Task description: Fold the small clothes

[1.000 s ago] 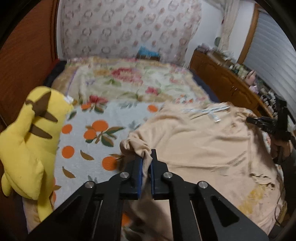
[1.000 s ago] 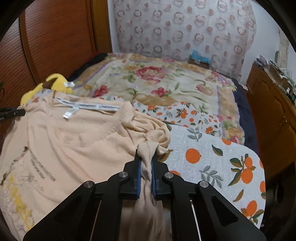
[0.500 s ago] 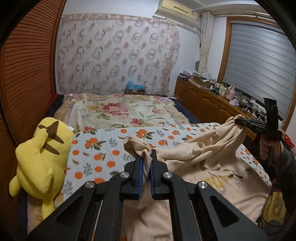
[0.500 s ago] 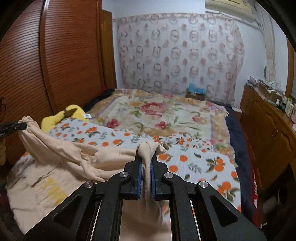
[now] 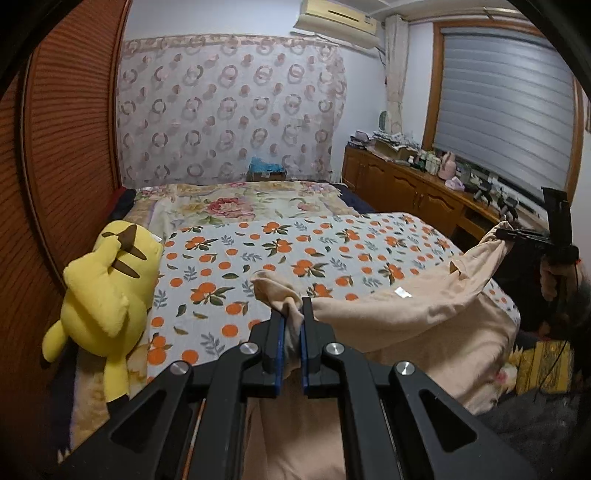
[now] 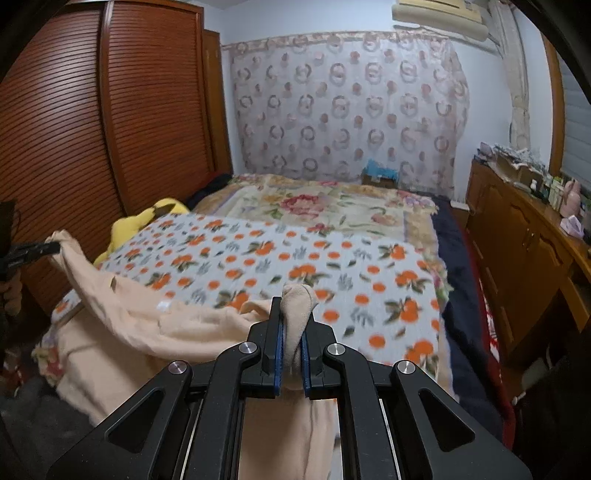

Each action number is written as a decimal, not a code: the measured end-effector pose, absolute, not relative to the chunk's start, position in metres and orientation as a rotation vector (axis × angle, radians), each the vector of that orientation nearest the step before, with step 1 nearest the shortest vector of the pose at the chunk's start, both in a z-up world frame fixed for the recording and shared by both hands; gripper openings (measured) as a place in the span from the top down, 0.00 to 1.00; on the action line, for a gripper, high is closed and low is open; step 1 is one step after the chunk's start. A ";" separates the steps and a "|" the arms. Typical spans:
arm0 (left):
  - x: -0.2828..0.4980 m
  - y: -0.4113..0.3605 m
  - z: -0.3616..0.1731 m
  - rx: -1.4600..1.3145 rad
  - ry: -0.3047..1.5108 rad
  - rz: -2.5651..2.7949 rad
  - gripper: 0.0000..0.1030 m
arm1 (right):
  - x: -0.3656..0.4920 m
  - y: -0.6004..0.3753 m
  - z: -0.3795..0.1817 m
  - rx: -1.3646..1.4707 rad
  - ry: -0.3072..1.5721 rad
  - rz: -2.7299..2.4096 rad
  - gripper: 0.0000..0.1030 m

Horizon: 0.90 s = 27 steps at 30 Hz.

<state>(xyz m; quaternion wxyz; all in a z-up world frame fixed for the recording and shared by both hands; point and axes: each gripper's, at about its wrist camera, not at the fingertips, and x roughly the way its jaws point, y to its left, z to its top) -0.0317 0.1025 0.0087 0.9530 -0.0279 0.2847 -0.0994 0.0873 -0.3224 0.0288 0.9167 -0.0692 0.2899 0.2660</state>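
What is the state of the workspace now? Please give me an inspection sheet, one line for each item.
Surface: bed under an orange-print sheet, with a floral blanket further back.
Job's things: one peach shirt, lifted at two corners and sagging between them, lower part draped over the near bed edge.
Clutter: yellow plush toy at the bed's left edge.
Grippers: left gripper shut on a bunch of shirt fabric; right gripper likewise.
Cables: nothing seen.
Surroundings: slatted wooden wardrobe, patterned curtain, wooden dresser with small items, window blind, air conditioner.
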 end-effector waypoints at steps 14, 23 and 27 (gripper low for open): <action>-0.058 0.113 -0.039 -0.103 0.713 -0.151 0.95 | 0.043 -0.336 -0.045 -0.160 0.799 0.521 0.95; -0.061 0.114 -0.019 -0.055 0.658 -0.120 0.75 | 0.050 -0.323 -0.037 -0.244 0.779 0.535 0.94; -0.047 0.124 -0.020 -0.065 0.664 -0.077 0.58 | 0.051 -0.321 -0.031 -0.254 0.764 0.525 0.92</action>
